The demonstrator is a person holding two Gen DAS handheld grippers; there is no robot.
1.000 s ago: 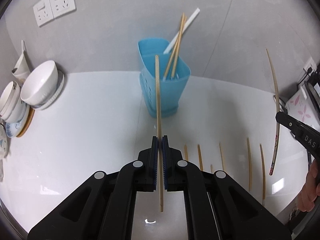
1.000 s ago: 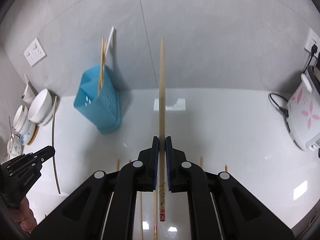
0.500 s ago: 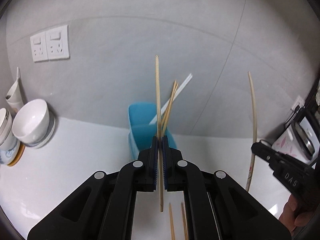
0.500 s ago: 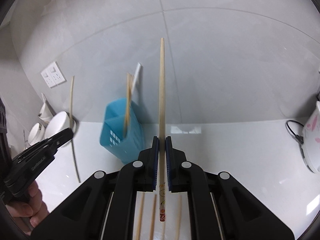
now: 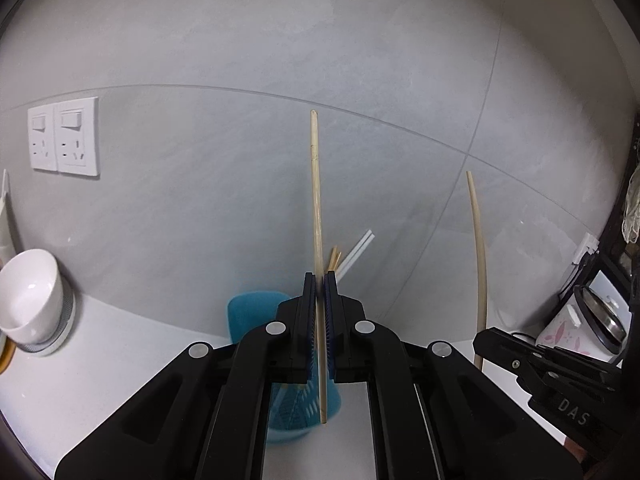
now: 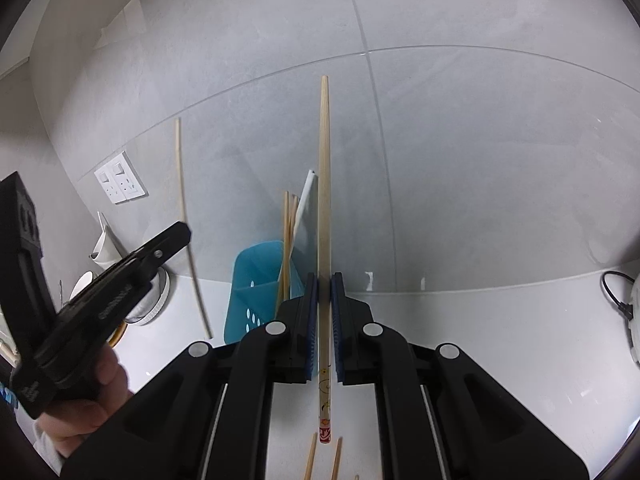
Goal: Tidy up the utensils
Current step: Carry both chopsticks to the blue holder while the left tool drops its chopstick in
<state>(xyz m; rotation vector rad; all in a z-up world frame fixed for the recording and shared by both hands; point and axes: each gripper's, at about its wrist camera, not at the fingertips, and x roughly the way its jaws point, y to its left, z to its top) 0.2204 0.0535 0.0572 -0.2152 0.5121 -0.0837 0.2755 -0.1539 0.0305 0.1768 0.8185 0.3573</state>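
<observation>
Each tool, left [image 5: 319,280] and right [image 6: 324,280], is clamped on an upright chopstick above the blue holder [image 6: 256,280].

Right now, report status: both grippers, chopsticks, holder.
Left gripper shut on plain chopstick. Right gripper shut on decorated chopstick. Blue holder below, several sticks already inside. Loose chopsticks remain on counter; nothing in the way.

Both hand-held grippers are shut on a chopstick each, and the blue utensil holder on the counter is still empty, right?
Not quite. Each hand-held gripper, left and right, is shut on a chopstick, but the blue utensil holder is not empty: the right wrist view shows wooden chopsticks and a white utensil standing in it.
</observation>
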